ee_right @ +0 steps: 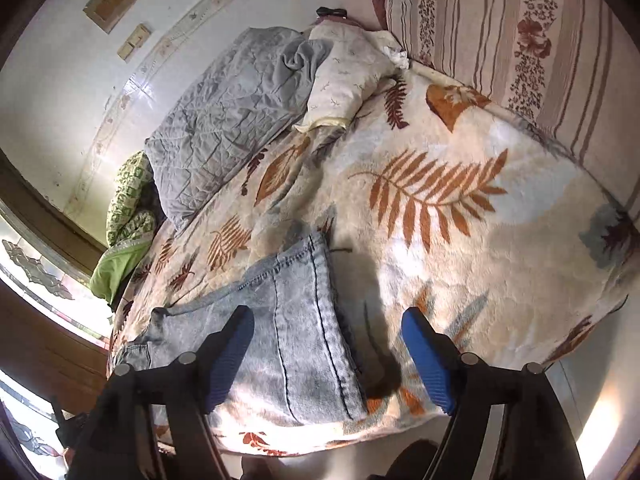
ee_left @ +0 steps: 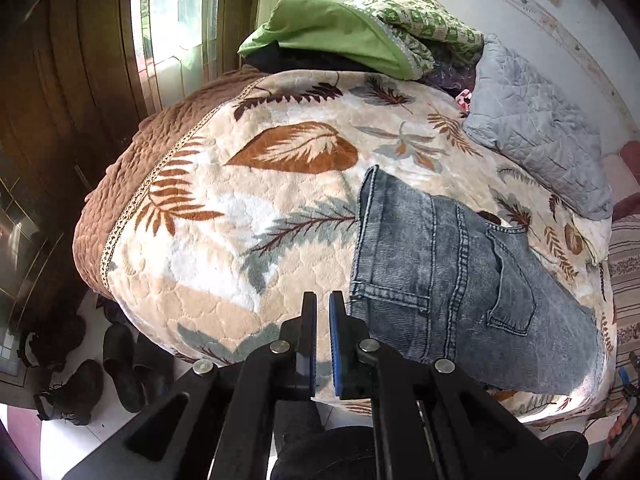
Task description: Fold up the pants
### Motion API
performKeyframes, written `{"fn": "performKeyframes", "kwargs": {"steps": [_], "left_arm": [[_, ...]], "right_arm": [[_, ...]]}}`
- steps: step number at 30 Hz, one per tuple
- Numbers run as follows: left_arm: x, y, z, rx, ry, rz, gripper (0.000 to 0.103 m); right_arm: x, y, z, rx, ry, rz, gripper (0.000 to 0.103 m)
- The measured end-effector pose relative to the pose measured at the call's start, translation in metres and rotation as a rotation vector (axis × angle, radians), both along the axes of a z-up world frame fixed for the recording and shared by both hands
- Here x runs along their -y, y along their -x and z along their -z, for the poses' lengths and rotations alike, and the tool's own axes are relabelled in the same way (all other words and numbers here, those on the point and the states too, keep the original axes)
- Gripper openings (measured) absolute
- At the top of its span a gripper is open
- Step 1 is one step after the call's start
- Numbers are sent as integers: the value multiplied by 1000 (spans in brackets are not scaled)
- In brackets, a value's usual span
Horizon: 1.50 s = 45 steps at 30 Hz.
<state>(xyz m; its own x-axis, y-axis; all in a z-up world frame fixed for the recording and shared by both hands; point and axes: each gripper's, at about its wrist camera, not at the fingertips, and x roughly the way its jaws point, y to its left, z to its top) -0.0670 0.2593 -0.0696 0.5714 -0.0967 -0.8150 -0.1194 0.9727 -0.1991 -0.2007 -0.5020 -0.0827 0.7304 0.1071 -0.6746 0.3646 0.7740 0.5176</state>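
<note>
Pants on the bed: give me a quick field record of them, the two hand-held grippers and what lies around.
pants: grey-blue denim pants, folded, lying on the leaf-print blanket near its front edge
left hand-held gripper: shut, empty, beside the waistband
right hand-held gripper: open, above the pants, nothing gripped
behind: grey quilt, green cloth
floor: dark shoes

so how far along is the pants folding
Well along, it looks: the jeans lie on the leaf-print blanket as a compact stack, waistband and back pocket on top, a hem at the far end. Nothing is in hand: the left gripper is shut and empty beside the waistband, and the right gripper hangs open over the denim. What may be left is a last fold or tidying.
</note>
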Motion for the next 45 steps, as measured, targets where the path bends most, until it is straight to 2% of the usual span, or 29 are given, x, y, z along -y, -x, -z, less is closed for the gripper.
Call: {"fn": "performKeyframes", "kwargs": {"steps": [2,7,8,9,11,13,15,17,18,21,23,25,27,30,32,34,35,36,38,40,43,45], "left_arm": [[20,-2,-8,25,-5,56,5],[75,-20,-6,24,46,182,5],[87,-25,-2,15,47,204,5],[96,-31,4,-2,44,218,5],[112,-43,19,-42,45,238,5],[124,-56,34,-75,19,236,5],[132,-65,46,-97,-12,223,5],[135,-70,53,-106,-18,206,5],[135,-70,54,-102,-17,196,5],[138,-68,57,-85,-45,196,5],[140,-64,59,-67,-84,221,5],[137,-59,60,-59,-77,230,5],[133,-59,62,-76,-55,229,5],[138,-57,53,-101,-66,190,5],[156,-50,34,-31,-103,219,5],[180,-44,19,34,-139,272,8],[193,-42,15,53,-141,302,19],[206,-41,13,62,-135,337,40],[236,-43,16,69,-142,402,59],[264,-48,23,79,-160,461,59],[296,-62,38,49,-157,497,59],[310,-73,49,30,-153,494,59]], "right_arm": [[-3,-28,0,-24,11,-8,79],[-11,-100,32,-209,93,-53,76],[-13,-109,40,-230,96,-70,68],[-17,-118,47,-267,102,-92,52],[-25,-130,64,-364,108,-126,33],[-34,-131,60,-376,197,-130,27],[-42,-130,44,-377,313,-126,12],[-44,-131,25,-344,363,-112,9],[-45,-132,14,-314,383,-105,4],[-41,-140,-14,-253,437,-60,4],[-35,-145,-22,-225,408,-28,4],[-30,-147,-16,-232,362,-20,4],[-30,-147,-3,-233,279,-51,5],[-41,-142,18,-199,57,-111,5],[-61,-143,28,-189,-30,-150,5],[-90,-146,37,-224,-12,-191,5],[-105,-148,42,-246,8,-219,5],[-119,-150,48,-267,21,-245,5],[-142,-155,60,-296,39,-277,5],[-158,-161,70,-318,108,-282,6],[-166,-170,74,-293,209,-281,6],[-164,-175,76,-284,211,-277,6]]}}
